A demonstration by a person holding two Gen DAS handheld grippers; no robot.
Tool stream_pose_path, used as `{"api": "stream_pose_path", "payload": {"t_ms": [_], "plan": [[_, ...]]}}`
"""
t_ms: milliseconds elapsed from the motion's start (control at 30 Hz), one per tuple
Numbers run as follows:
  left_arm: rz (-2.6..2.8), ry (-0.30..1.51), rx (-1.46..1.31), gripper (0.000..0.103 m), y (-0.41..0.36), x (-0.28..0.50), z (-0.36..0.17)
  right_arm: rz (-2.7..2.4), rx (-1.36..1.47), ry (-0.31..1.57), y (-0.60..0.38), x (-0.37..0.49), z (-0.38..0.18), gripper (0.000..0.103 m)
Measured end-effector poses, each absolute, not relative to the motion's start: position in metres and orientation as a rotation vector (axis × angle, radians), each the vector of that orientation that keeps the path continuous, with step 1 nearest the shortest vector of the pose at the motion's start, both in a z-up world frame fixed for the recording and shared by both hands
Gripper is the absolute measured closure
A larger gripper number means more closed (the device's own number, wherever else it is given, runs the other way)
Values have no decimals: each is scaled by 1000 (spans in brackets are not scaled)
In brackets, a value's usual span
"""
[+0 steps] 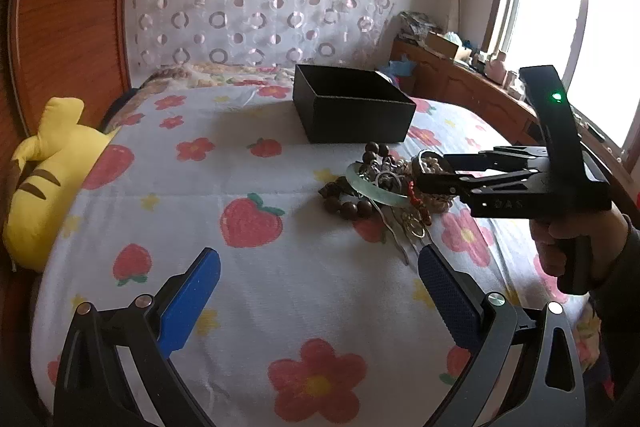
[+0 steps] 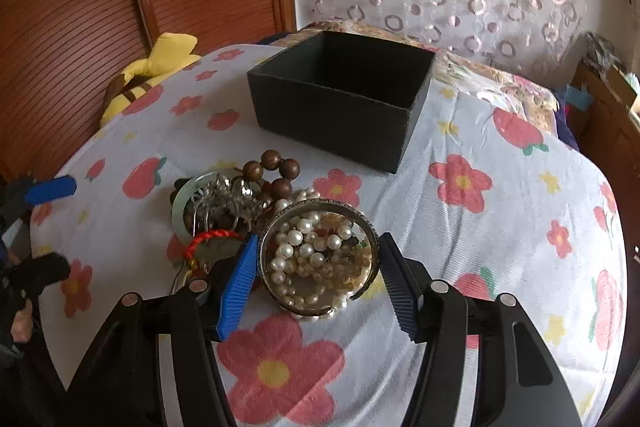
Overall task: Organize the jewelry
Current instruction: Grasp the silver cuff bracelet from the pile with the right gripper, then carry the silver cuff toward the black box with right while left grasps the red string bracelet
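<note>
A heap of jewelry [image 1: 384, 187] lies on the flowered bedspread. It holds a silver bangle [image 2: 320, 259] around a pearl string [image 2: 296, 247], a pale green jade bangle [image 1: 372, 187], brown wooden beads [image 2: 280, 167], silver pieces and a red cord [image 2: 208, 237]. An open, empty black box [image 2: 344, 99] stands just behind the heap; it also shows in the left wrist view [image 1: 352, 107]. My right gripper [image 2: 316, 271] is open, its blue pads on either side of the silver bangle. My left gripper [image 1: 320, 283] is open and empty, low over the bedspread in front of the heap.
A yellow striped plush toy [image 1: 44, 179] lies at the bed's left edge against a wooden headboard [image 1: 68, 27]. A wooden cabinet [image 1: 472, 83] with clutter stands at the right under a bright window. A patterned curtain hangs behind the bed.
</note>
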State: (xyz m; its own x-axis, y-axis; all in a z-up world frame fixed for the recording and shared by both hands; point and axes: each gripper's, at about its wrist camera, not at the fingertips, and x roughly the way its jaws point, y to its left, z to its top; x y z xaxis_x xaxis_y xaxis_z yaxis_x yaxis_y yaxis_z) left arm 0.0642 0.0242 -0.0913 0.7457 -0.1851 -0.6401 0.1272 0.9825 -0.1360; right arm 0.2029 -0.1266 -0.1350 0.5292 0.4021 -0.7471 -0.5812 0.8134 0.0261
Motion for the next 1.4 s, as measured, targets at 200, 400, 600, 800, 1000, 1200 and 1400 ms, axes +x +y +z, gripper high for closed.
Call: {"api": "stream_pose_path", "payload": {"t_ms": [200,400,600,800,1000,1200,1400], "plan": [[-193,727,-87,16,20,66,-95,574,-212,753,-152,176,-120,40],[-269,748,-93,41,7,69,-93,569,-185,734,-179,142,-121,40],[-323,762,-54,60,-10,84,-88,553,-183,738,-188,124,-132,40],[-389,815,-47,74,-31,109,-91,535,-172,731,-191,126,-137,40],[-406,856,-49,77,-43,127,-95,532,-129,731,-197,128,-138,40],[-391,875,-29,77,-53,139,-100,529,-127,727,-194,128,-138,40],[-352,876,-6,93,-56,146,-100,522,-123,724,-196,129,-138,40]]}}
